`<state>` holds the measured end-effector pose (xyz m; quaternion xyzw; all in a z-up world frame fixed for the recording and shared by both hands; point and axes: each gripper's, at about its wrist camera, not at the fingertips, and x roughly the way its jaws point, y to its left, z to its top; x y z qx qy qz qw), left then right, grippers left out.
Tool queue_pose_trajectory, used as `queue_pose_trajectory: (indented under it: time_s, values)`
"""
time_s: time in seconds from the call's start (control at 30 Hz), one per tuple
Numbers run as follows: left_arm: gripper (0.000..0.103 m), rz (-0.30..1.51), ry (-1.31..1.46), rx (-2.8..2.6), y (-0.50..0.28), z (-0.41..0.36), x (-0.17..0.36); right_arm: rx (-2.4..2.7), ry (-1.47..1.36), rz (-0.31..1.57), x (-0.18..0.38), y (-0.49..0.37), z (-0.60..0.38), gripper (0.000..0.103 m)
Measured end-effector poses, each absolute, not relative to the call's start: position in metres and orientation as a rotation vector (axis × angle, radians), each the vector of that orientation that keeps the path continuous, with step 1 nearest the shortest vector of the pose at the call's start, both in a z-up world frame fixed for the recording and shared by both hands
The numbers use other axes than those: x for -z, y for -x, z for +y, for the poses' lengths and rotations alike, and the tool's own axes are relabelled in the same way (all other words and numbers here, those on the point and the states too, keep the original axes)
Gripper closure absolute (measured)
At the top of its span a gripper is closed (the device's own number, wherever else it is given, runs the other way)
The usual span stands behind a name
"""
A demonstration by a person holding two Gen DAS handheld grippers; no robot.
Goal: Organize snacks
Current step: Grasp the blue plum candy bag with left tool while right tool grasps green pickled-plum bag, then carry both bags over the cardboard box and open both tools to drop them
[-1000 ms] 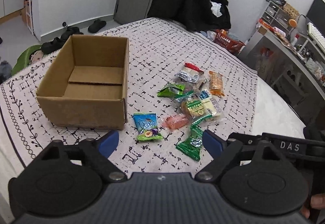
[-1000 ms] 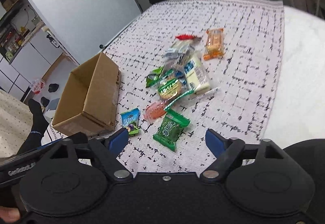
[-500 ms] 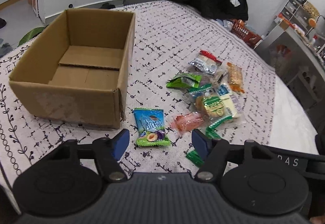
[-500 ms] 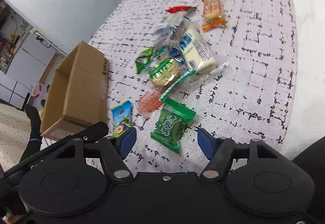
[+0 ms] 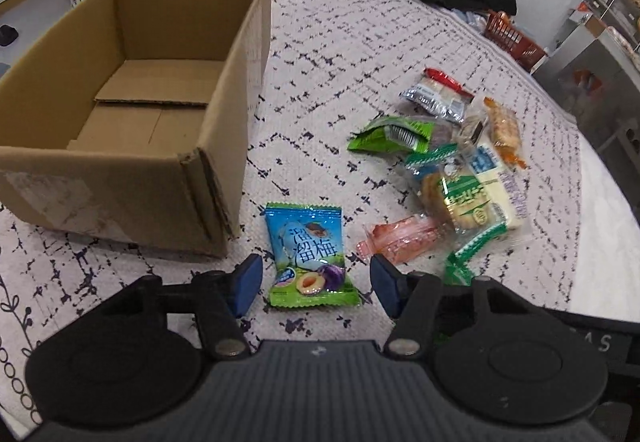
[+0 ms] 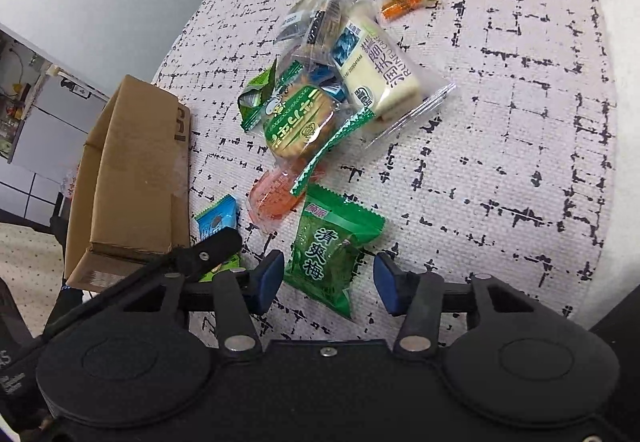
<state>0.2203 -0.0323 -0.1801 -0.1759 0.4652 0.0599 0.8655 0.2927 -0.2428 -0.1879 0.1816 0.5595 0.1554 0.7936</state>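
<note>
- White, black-flecked tablecloth (image 5: pixel 360 53) held an open brown cardboard box (image 5: pixel 132 101).
- Left gripper (image 5: pixel 316 284) had been closing, pads straddling the blue "溜溜梅" plum packet (image 5: pixel 308 254), not pinching.
- Right gripper (image 6: pixel 328 278) likewise around the green "清爽梅" packet (image 6: pixel 332 246).
- Cream cake wrapper (image 6: pixel 380 65) read "RUNFU CAKE".

Even, fairly bright indoor light falls from overhead, leaving only soft, short shadows. Glare glints off the clear snack wrappers (image 6: pixel 396 97). Fisheye bending curves the cardboard box (image 5: pixel 132 113) and darkens the corners. Far room edges look slightly soft; nearby packets stay sharp.
</note>
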Motion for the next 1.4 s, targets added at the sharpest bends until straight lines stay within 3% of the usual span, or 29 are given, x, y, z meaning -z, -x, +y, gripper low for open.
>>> queue_pose_trajectory:
  time_s: [0.1,0.13,0.17,0.27,1.4]
  values:
    - [0.047,0.979,0.362,-0.133,-0.223,-0.034,0.186,-0.333,-0.381,1.198,0.189,-0.294,-0.242,0.063]
    - [0.05,0.975,0.354,-0.137,-0.223,-0.035,0.186,-0.332,-0.379,1.197,0.19,-0.294,-0.242,0.069]
    - [0.063,0.969,0.342,-0.14,-0.222,-0.036,0.187,-0.336,-0.385,1.199,0.191,-0.294,-0.241,0.074]
    - [0.065,0.951,0.36,-0.146,-0.22,-0.033,0.186,-0.338,-0.387,1.197,0.192,-0.295,-0.24,0.077]
    - [0.067,0.646,0.451,-0.011,-0.164,0.002,0.077,-0.345,-0.276,0.928,0.081,-0.249,-0.195,0.077]
